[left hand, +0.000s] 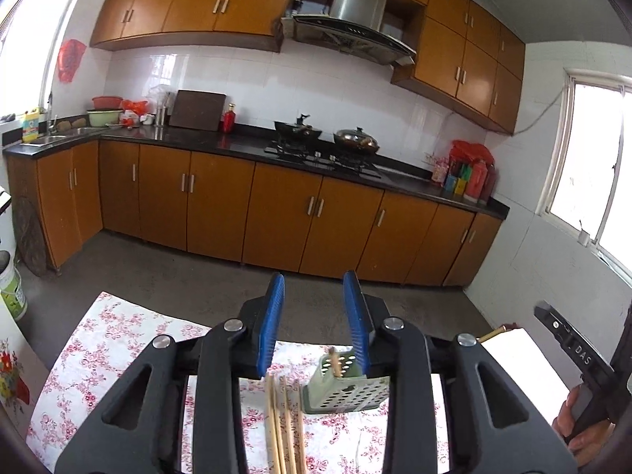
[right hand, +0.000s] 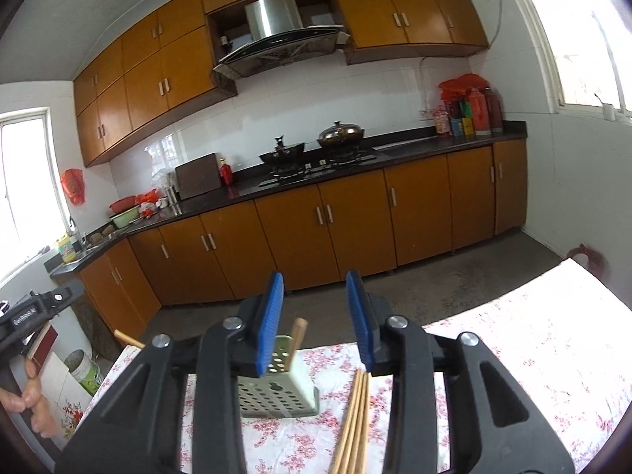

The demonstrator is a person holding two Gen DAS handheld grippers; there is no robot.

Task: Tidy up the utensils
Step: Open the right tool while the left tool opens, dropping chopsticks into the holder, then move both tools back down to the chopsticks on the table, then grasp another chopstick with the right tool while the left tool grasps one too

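Roughly four chopsticks point(left hand: 285, 426), one perforated holder point(left hand: 344, 393).

My left black two-finger gripper with blue ribbed pads point(left hand: 314, 324) points forward and slightly down, its jaws parted with nothing between them. My right black two-finger gripper with blue ribbed pads point(right hand: 316, 322) is angled the same way, its jaws apart too and pressing on nothing. My right hand point(left hand: 578, 426) is wrapped around its gripper's handle at the edge of the left view, and my left hand point(right hand: 27, 399) grips its own handle likewise.
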